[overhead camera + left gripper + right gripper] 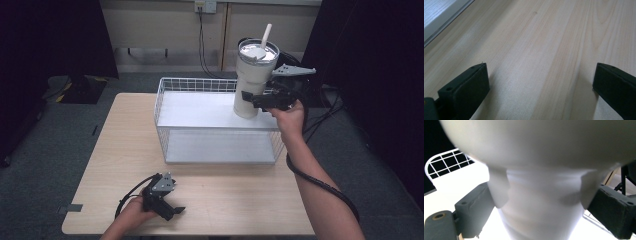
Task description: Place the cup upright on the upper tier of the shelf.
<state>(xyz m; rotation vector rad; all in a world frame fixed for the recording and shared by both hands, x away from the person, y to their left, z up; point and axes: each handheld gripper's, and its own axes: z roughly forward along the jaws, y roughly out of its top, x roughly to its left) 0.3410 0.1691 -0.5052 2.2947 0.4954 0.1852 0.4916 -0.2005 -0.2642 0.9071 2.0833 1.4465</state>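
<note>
Right gripper jaws clamp the narrow base of a white cup held above the wire basket. Top-heavy with lid and straw, it could tip or slip. Left gripper rests spread on the table.

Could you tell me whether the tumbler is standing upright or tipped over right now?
Upright, slightly tilted. The tumbler has its lid and straw on top, gripped by the right gripper over the basket.
</note>
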